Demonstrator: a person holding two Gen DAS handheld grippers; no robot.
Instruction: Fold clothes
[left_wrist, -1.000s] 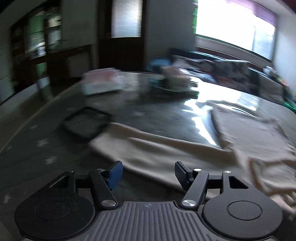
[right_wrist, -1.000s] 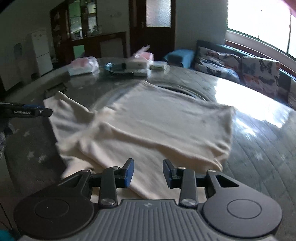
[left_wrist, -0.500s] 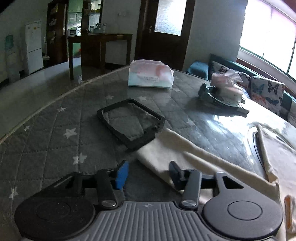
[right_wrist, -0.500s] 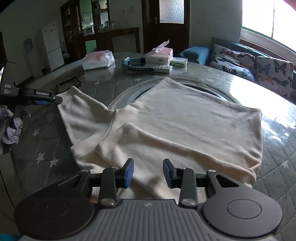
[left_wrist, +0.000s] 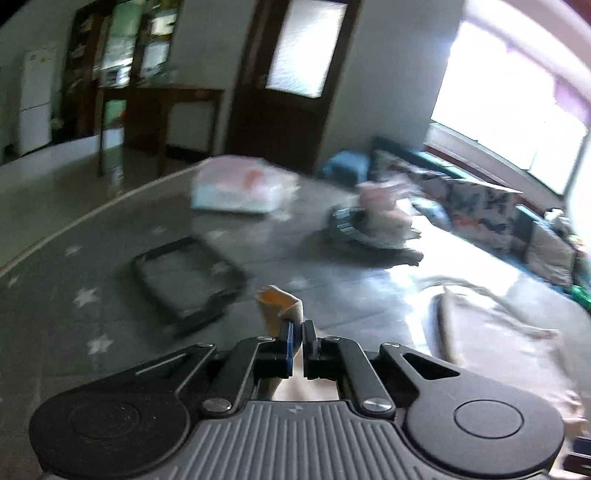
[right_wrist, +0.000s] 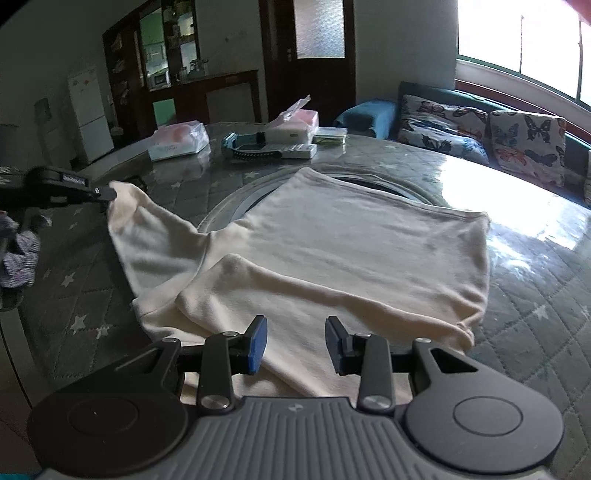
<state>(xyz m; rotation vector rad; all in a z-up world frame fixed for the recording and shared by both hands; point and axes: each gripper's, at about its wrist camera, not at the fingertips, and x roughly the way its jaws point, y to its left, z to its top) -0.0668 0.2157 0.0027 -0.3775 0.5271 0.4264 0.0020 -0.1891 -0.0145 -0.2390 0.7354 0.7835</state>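
Bright window (right_wrist: 517, 48) on the right, glare across the quilted star-print table (right_wrist: 535, 314). Butterfly-cushioned sofa (right_wrist: 480, 136) beneath. Dark wooden door (right_wrist: 317, 55), shelving (right_wrist: 159, 55), white fridge (right_wrist: 90, 114) along the far wall.

Home living-dining room: butterfly-cushioned sofa (right_wrist: 476, 129) under window (right_wrist: 517, 48), white fridge (right_wrist: 88, 114), wooden cabinet (right_wrist: 162, 62), all beyond right claw (right_wrist: 295, 341).
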